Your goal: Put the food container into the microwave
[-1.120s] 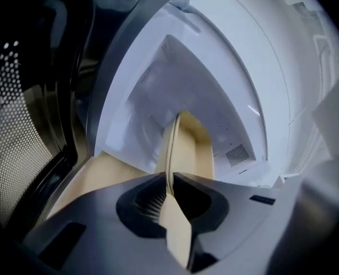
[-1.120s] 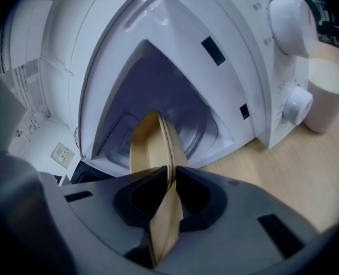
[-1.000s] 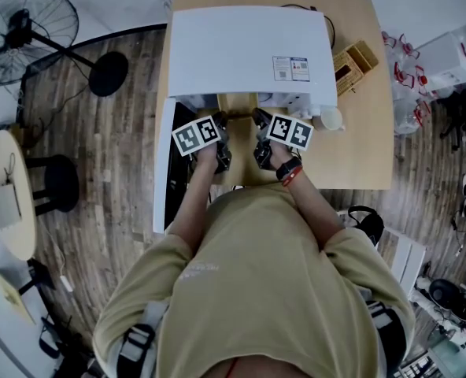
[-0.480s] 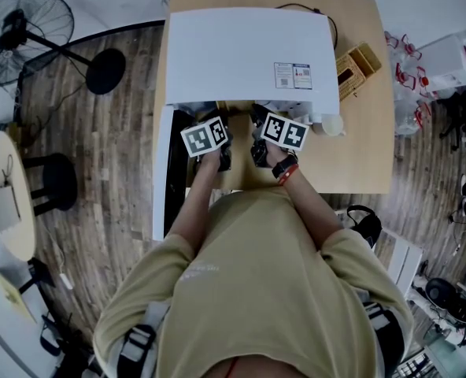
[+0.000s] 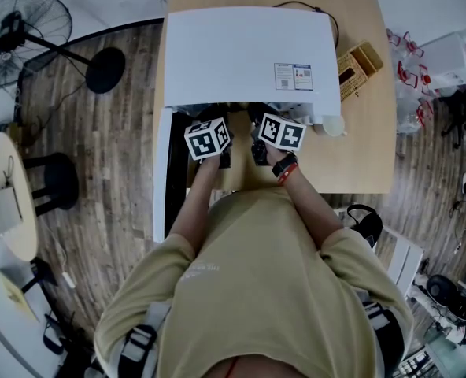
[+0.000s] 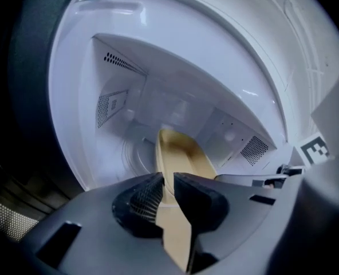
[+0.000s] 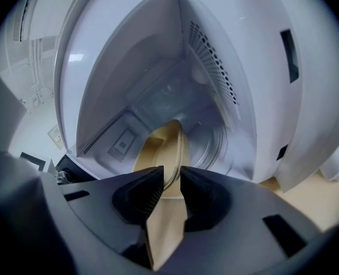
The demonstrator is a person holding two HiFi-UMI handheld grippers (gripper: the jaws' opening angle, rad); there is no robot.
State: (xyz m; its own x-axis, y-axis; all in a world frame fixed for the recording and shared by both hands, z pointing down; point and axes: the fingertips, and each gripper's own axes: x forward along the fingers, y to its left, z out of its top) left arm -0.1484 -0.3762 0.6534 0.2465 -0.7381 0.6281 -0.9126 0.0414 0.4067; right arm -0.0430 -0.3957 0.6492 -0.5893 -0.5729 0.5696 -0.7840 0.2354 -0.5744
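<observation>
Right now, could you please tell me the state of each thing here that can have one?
Microwave door: swung fully open to the left.
Microwave: cavity open, the container's far end reaching into it.
Food container: lidless, looks empty, held at its rim from both sides.
Left gripper: shut on the container's rim.
Right gripper: shut on the container's rim.

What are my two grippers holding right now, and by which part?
The tan food container, by its rim: the left gripper pinches one side edge, the right gripper the other.
</observation>
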